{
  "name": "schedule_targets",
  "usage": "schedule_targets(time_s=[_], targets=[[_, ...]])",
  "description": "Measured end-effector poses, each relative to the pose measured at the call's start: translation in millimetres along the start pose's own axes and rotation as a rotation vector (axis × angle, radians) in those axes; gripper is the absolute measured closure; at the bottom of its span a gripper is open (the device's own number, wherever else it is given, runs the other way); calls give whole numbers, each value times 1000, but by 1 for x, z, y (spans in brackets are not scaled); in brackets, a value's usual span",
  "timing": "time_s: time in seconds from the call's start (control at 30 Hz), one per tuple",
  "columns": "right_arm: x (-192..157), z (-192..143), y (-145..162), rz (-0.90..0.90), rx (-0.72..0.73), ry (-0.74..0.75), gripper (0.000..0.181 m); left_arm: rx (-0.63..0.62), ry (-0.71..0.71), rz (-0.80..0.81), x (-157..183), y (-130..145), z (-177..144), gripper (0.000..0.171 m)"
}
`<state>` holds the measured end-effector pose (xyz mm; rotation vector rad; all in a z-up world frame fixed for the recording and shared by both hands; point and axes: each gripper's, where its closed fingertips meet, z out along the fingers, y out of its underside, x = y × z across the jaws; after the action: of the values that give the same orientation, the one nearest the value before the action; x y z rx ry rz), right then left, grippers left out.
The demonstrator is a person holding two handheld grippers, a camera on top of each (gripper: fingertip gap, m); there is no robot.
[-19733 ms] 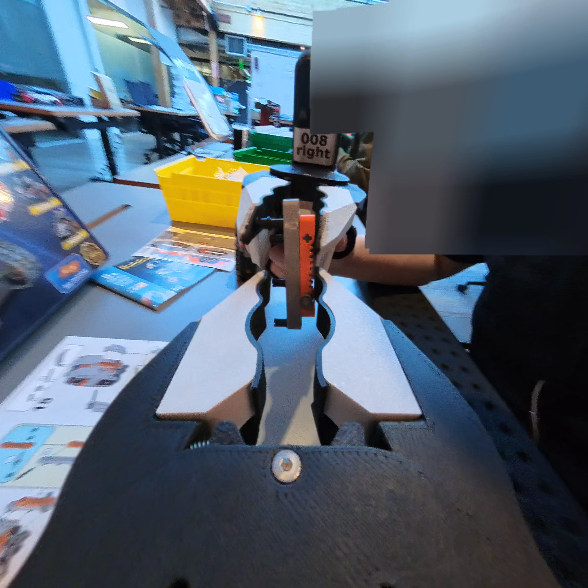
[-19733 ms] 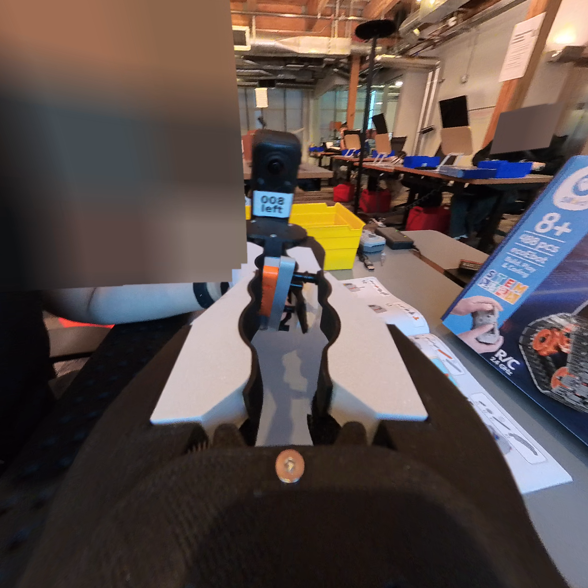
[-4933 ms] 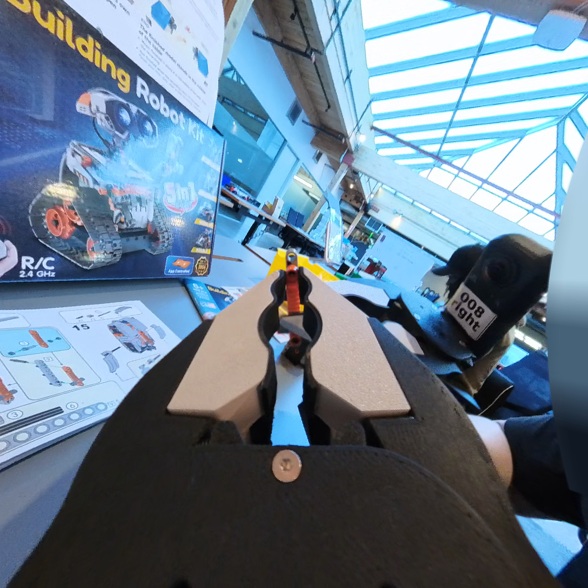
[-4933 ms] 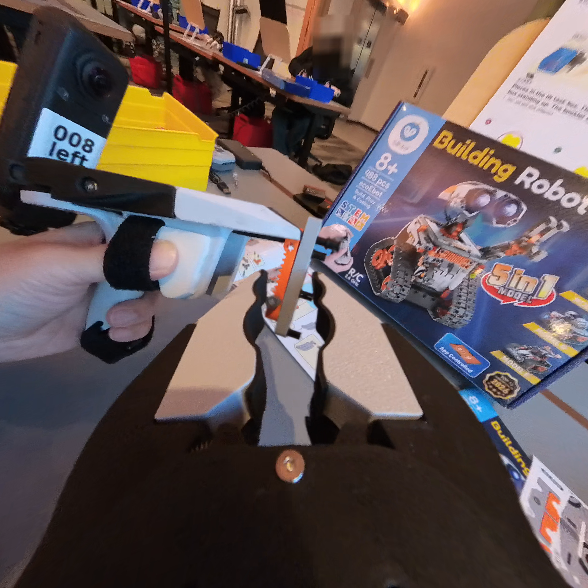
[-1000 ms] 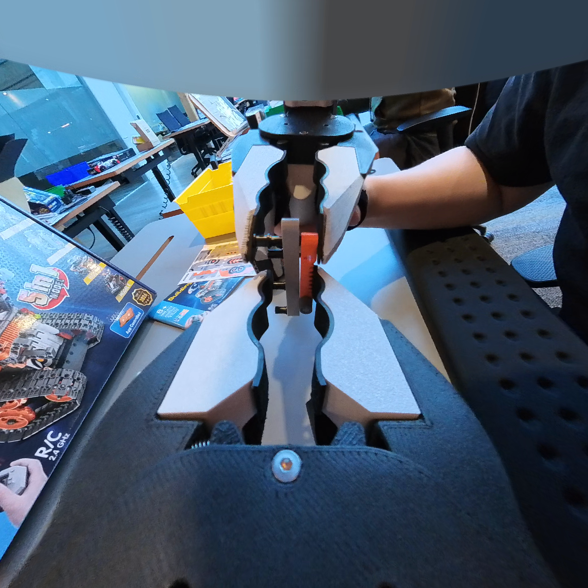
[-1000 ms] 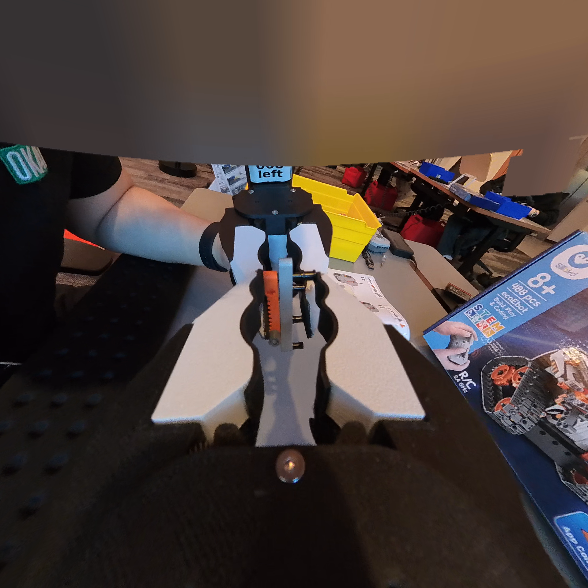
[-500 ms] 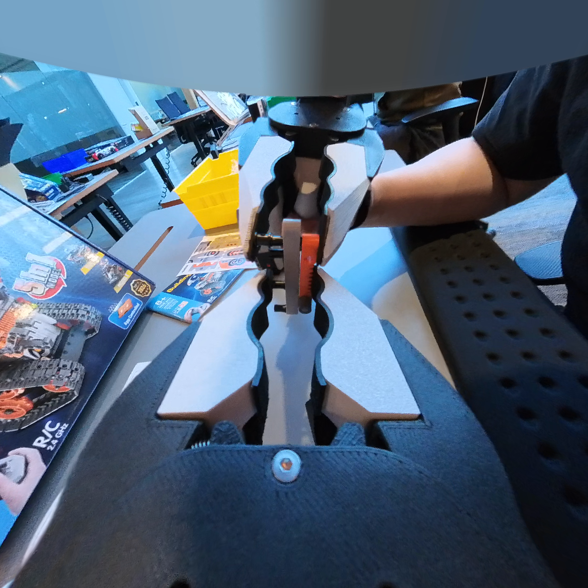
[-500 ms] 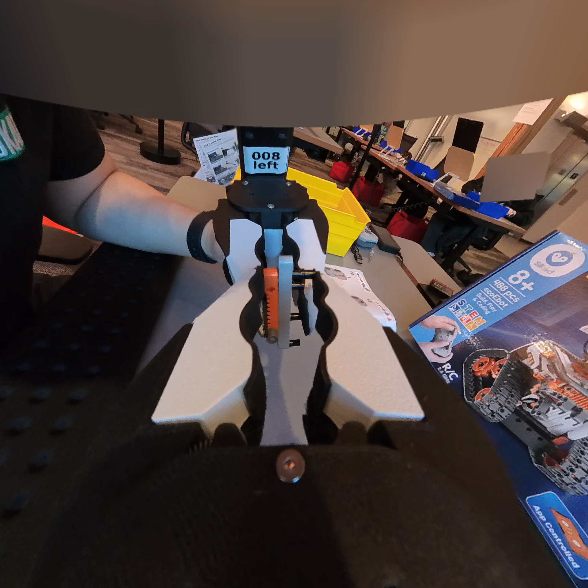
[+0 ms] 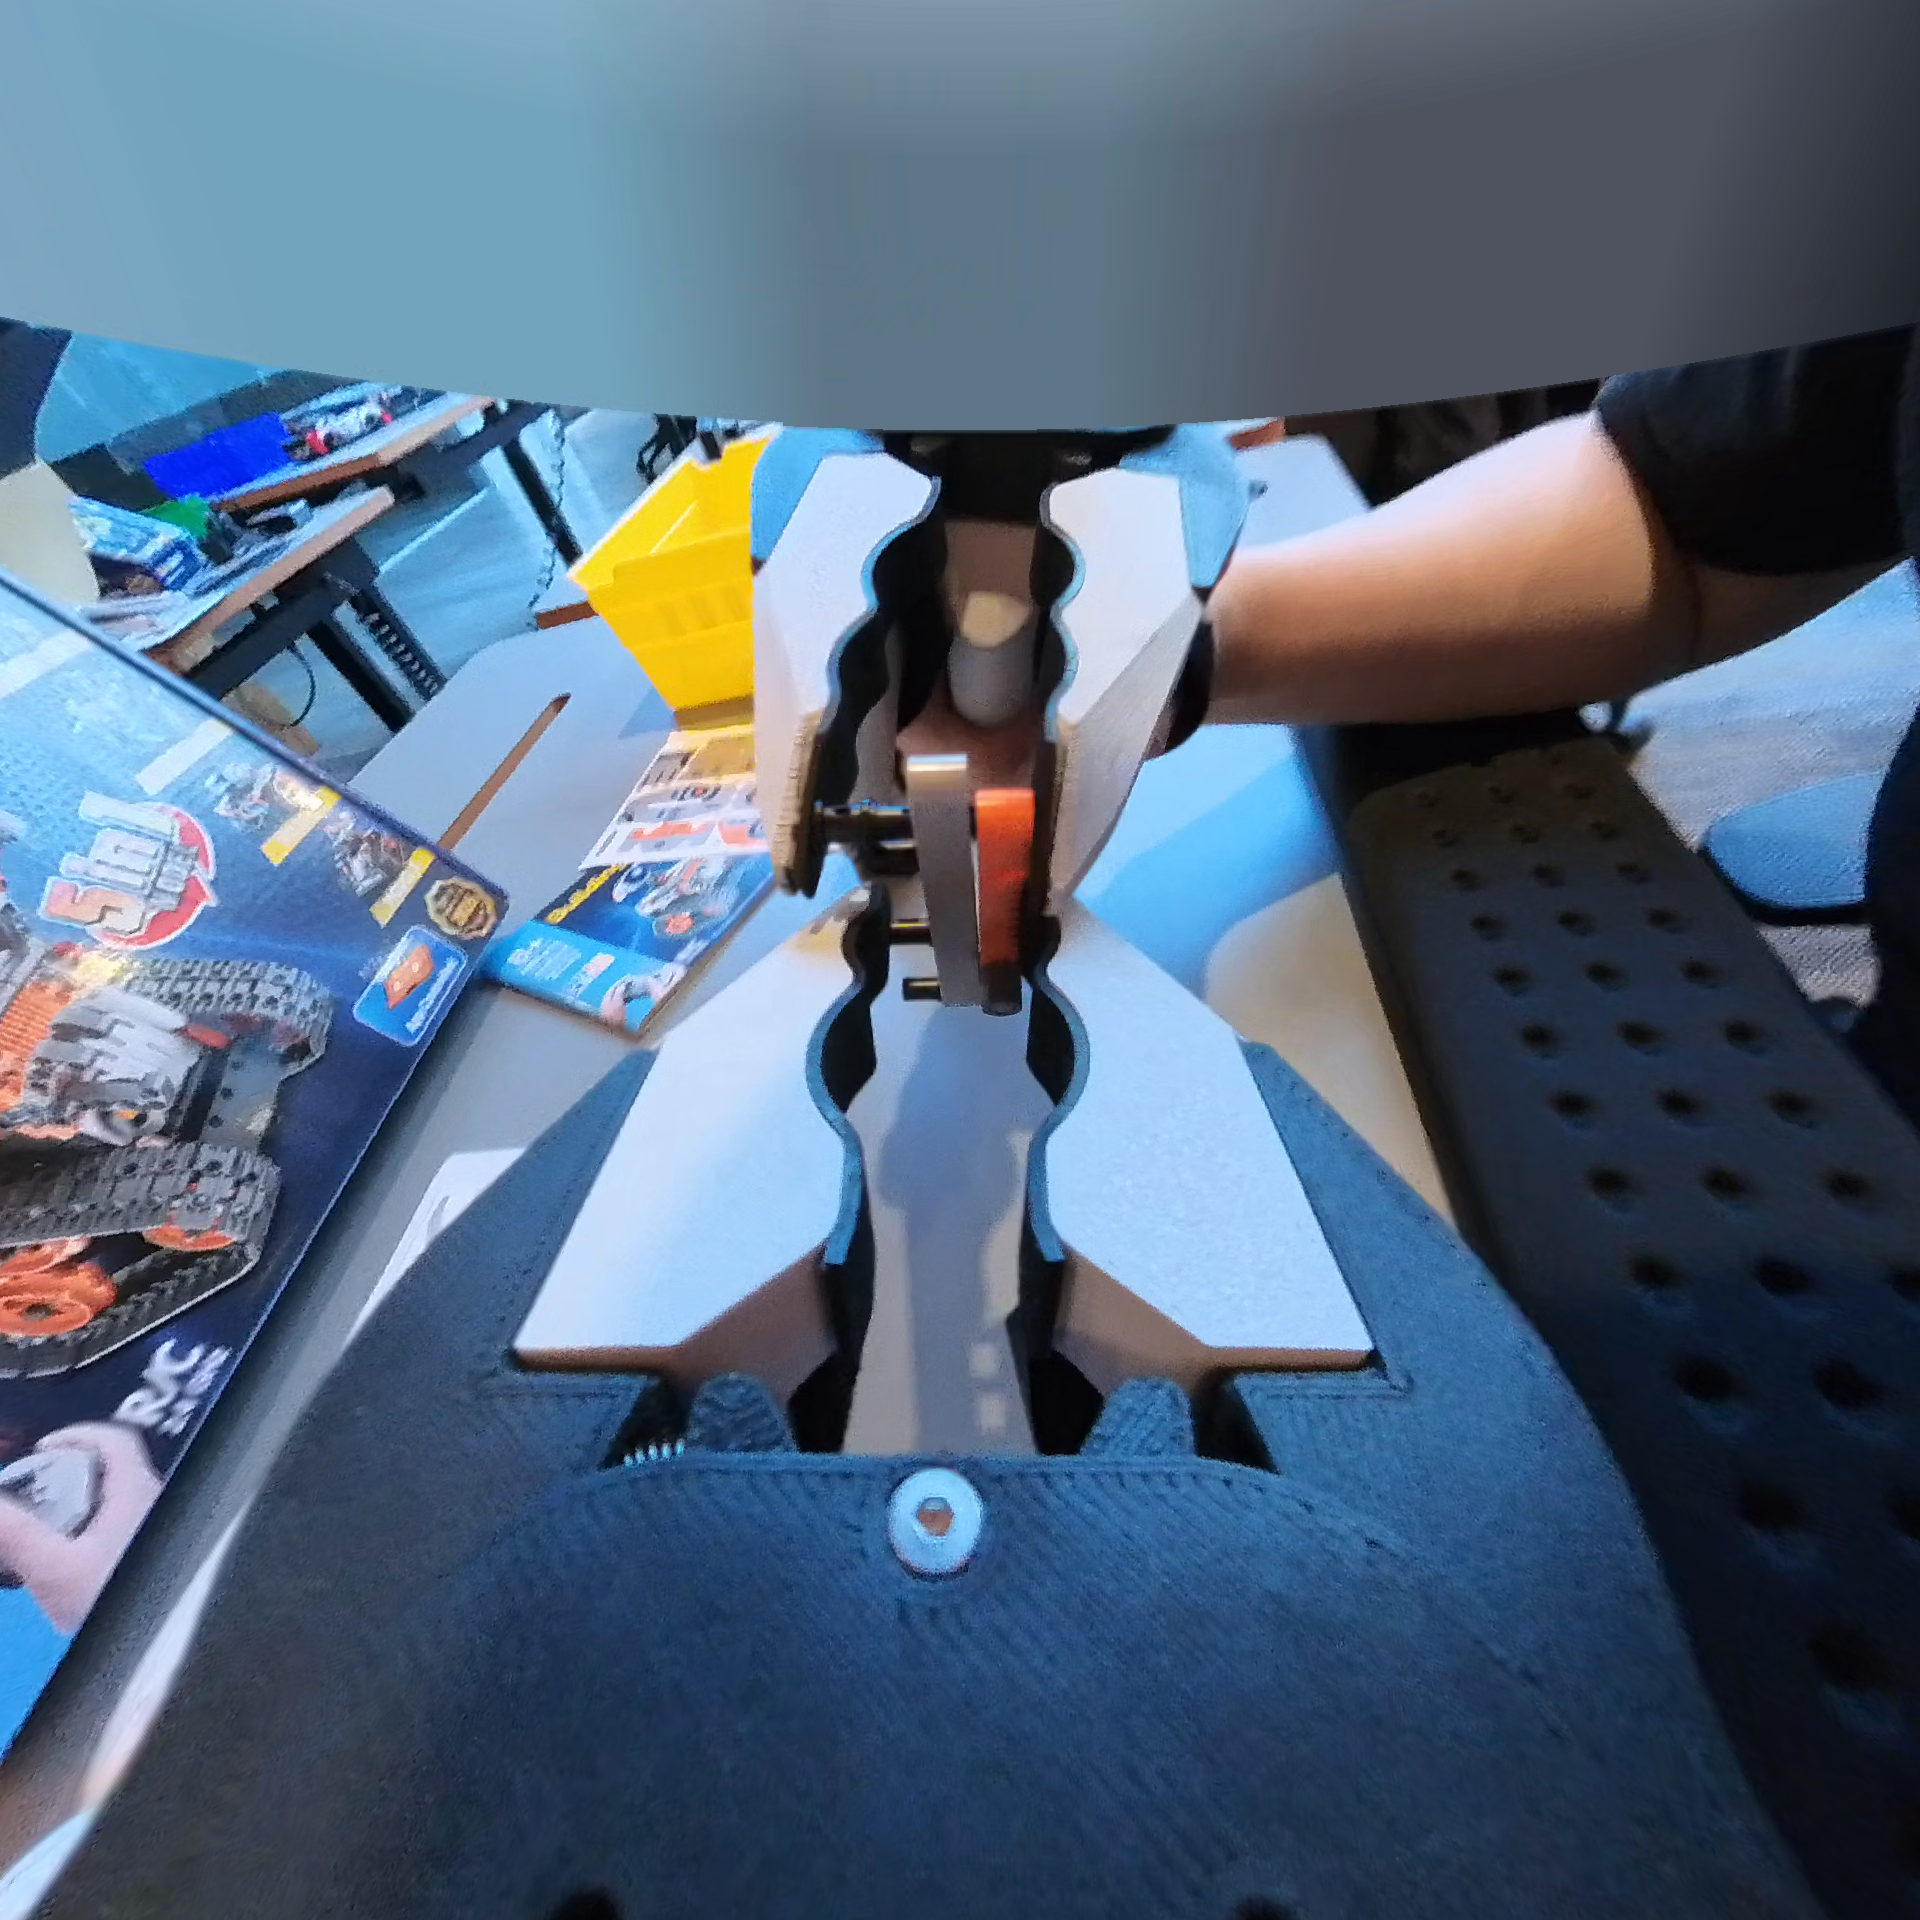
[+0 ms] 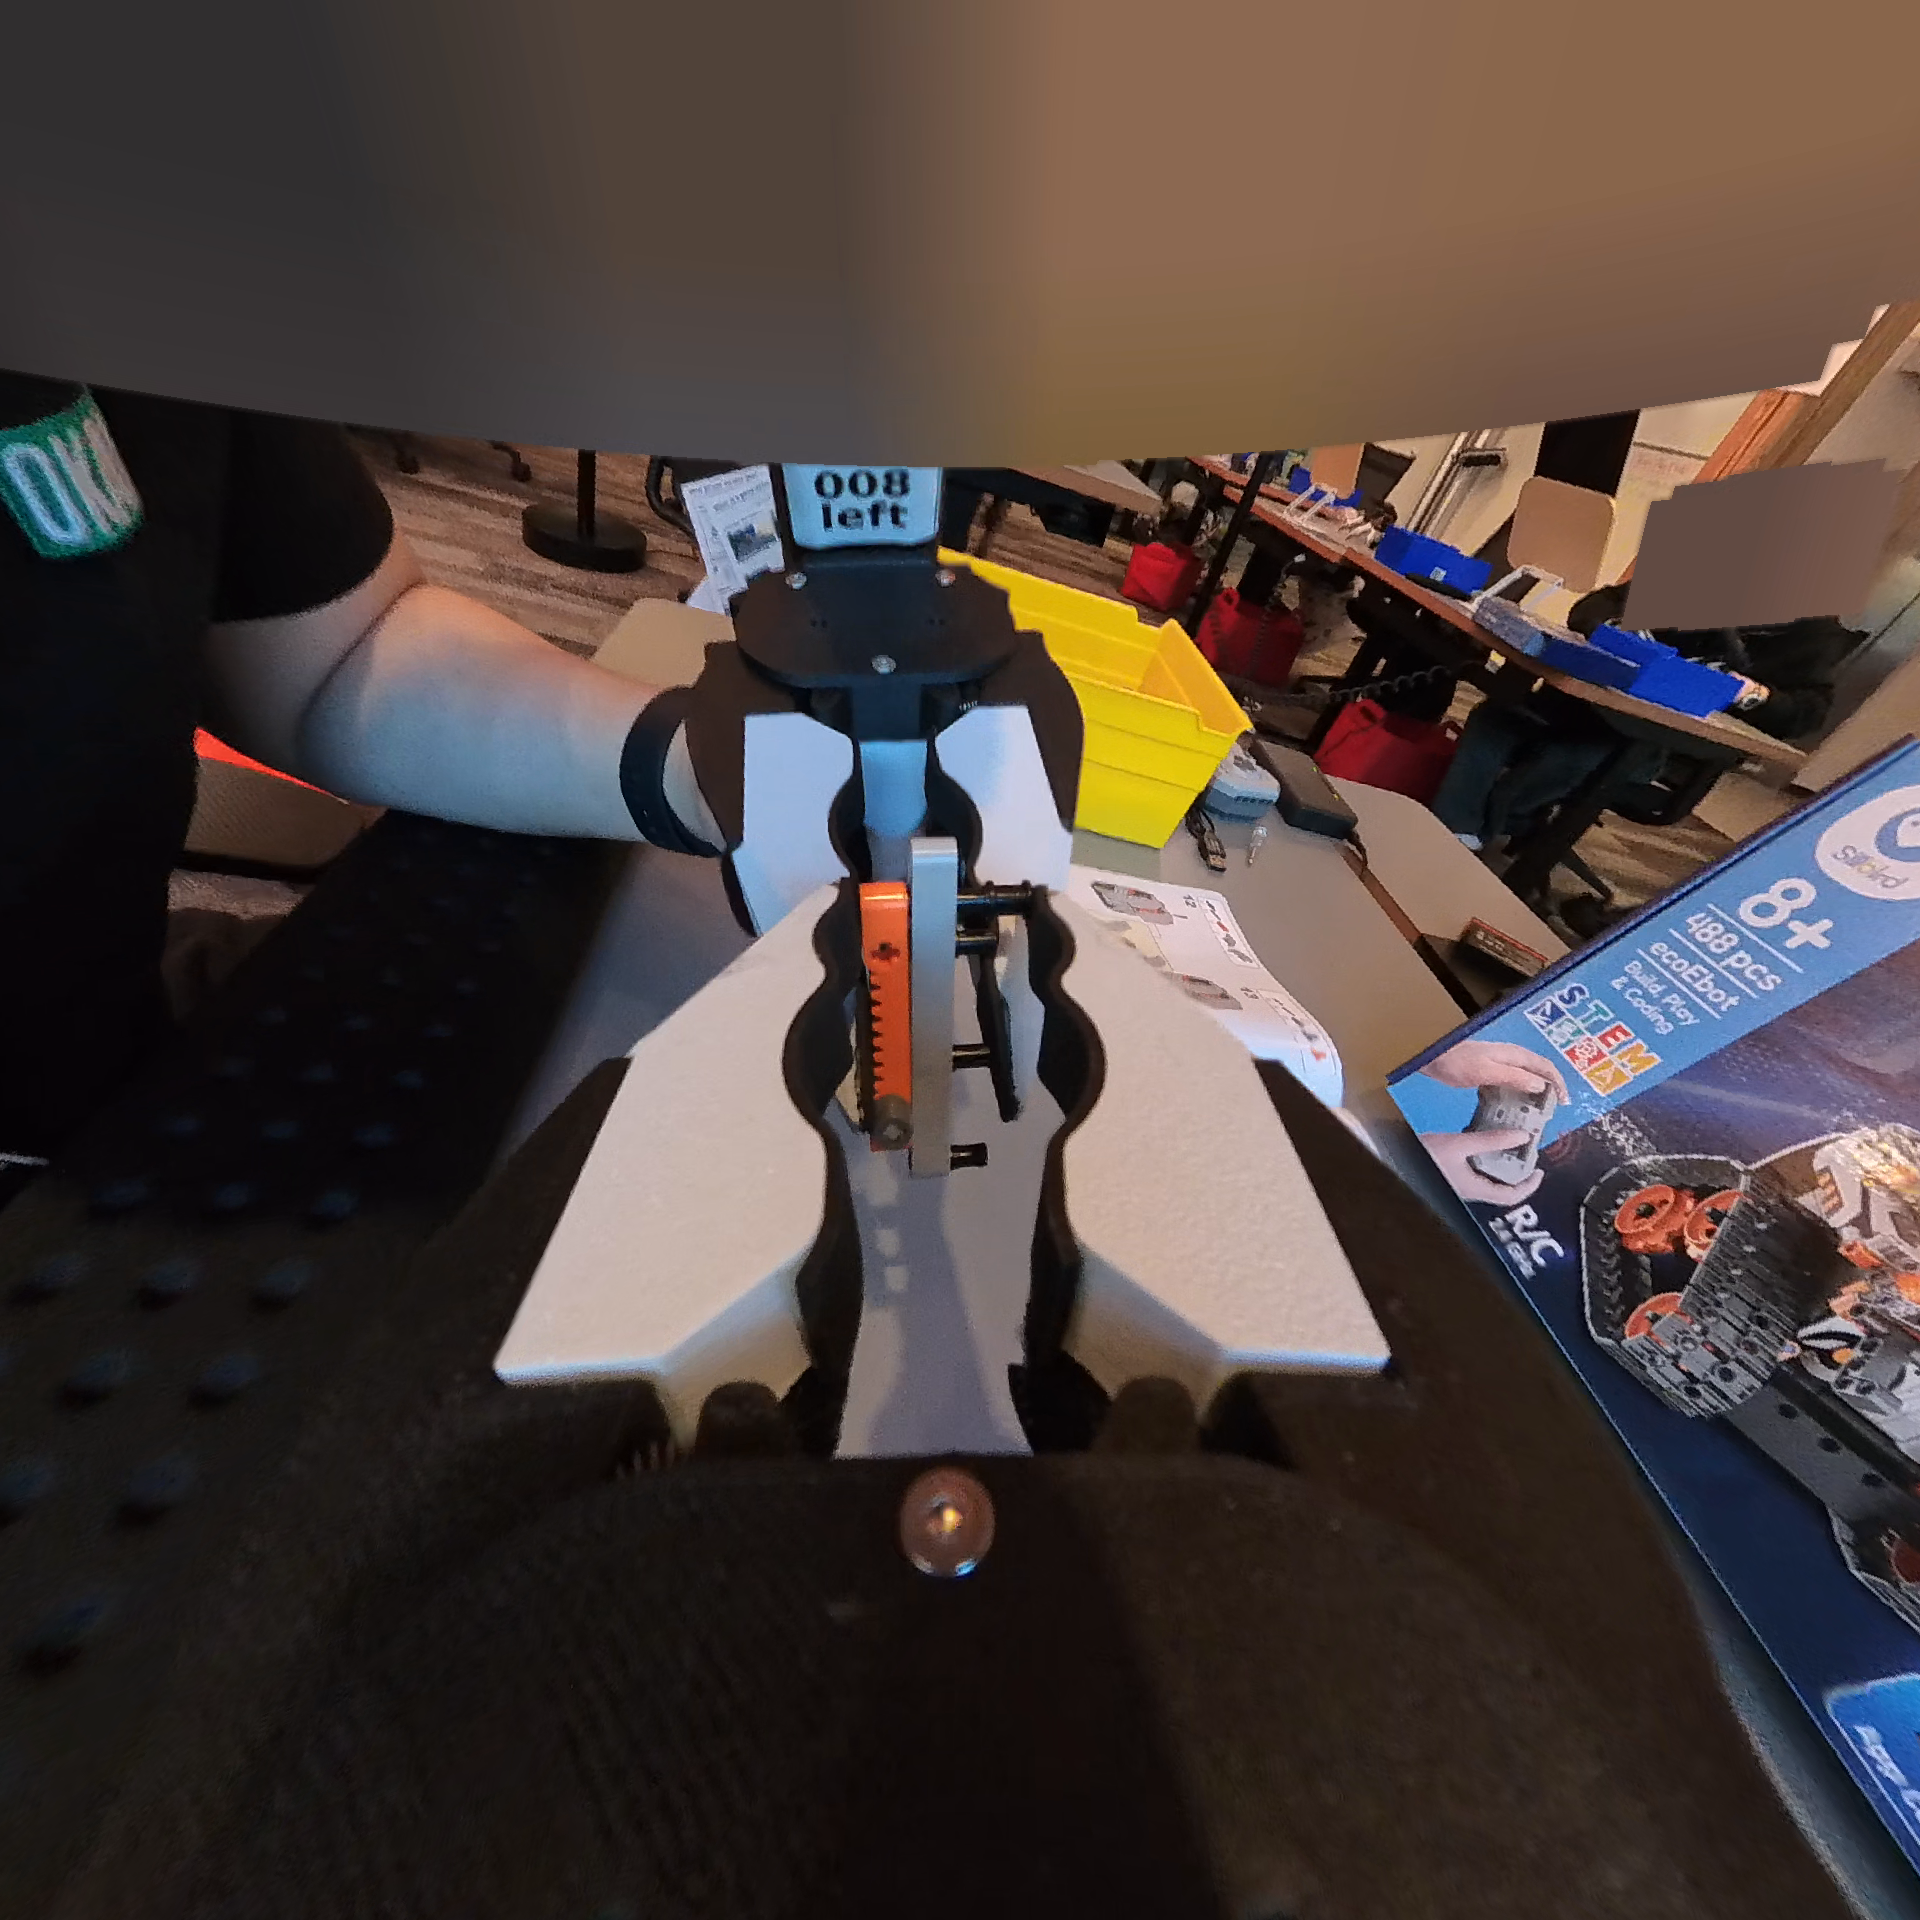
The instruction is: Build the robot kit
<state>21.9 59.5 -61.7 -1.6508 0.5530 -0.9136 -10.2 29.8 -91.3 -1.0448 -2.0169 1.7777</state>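
Note:
A small assembly hangs between both grippers above the table: a grey beam (image 9: 943, 873) with an orange toothed rack (image 9: 1004, 862) on one side and black pins (image 9: 868, 831) on the other. My left gripper (image 9: 951, 935) is shut on its near end. My right gripper (image 9: 935, 831) faces it tip to tip and is shut on the far end. In the right wrist view my right gripper (image 10: 935, 925) clamps the grey beam (image 10: 932, 997), orange rack (image 10: 883, 1008) and black pins (image 10: 987, 987). The left gripper (image 10: 899, 831) meets it from the far side.
A blue robot-kit box (image 9: 187, 987) (image 10: 1714, 1143) lies on the grey table (image 9: 499, 1091). A yellow bin (image 9: 675, 592) (image 10: 1132, 717), a booklet (image 9: 623, 945) and an instruction sheet (image 10: 1226, 966) lie beyond. A black perforated surface (image 9: 1662, 1091) flanks the table. A person's arms (image 9: 1455, 592) (image 10: 447, 717) hold the grippers. Spacing between my two grippers at the tips: around 4 centimeters.
Over the last second the two grippers have drawn closer together, and the assembly sits deeper between the right gripper's fingers. Both stay shut on it.

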Motion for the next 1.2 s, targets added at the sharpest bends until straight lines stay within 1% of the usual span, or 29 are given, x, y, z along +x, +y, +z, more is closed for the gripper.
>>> schedule_targets(time_s=[0.1,0.13,0.23,0.3,0.37,0.43,0.5,0.57,0.6,0.63,0.67,0.7,0.73,0.77,0.8,0.83,0.9,0.97,1.03,1.2], targets=[[-3,-3,-13,70,102,-48,150,120,86,-105,6,-13,-5,146],[-2,-5,-17,99,141,-56,150,162,124,-153,8,-18,-8,143],[-4,-11,-33,217,283,-133,150,256,249,-275,12,-26,-15,141],[-12,-14,-41,325,347,-259,150,341,380,-383,18,-34,-23,143],[-14,-14,-43,406,393,-322,150,436,477,-506,14,-43,-31,142],[-18,-9,-38,457,375,-367,150,496,572,-576,16,-50,-38,150],[-21,-7,-39,459,386,-392,150,507,608,-593,21,-52,-37,162],[-21,-8,-41,477,403,-408,150,513,590,-578,20,-54,-37,163],[-19,-8,-41,479,401,-398,150,506,562,-564,17,-54,-37,163],[-14,-8,-41,480,396,-361,150,508,501,-549,10,-53,-37,165],[-3,-9,-39,476,386,-285,149,518,423,-530,0,-52,-39,166],[10,-10,-37,464,373,-193,139,530,347,-509,-10,-52,-42,167],[18,-14,-37,443,364,-125,138,524,261,-483,-19,-50,-43,167],[25,-17,-38,420,349,-71,144,510,179,-452,-27,-48,-44,167],[29,-19,-37,398,323,-33,156,508,131,-425,-31,-49,-46,166],[29,-19,-35,383,293,-15,160,506,100,-417,-33,-50,-46,166],[30,-17,-31,394,263,2,163,492,79,-415,-34,-49,-44,167],[31,-15,-32,425,276,1,164,465,59,-419,-36,-43,-39,166],[33,-15,-30,446,277,10,174,461,72,-428,-34,-42,-36,167],[35,-14,-22,433,217,32,175,421,61,-437,-35,-35,-31,166]])
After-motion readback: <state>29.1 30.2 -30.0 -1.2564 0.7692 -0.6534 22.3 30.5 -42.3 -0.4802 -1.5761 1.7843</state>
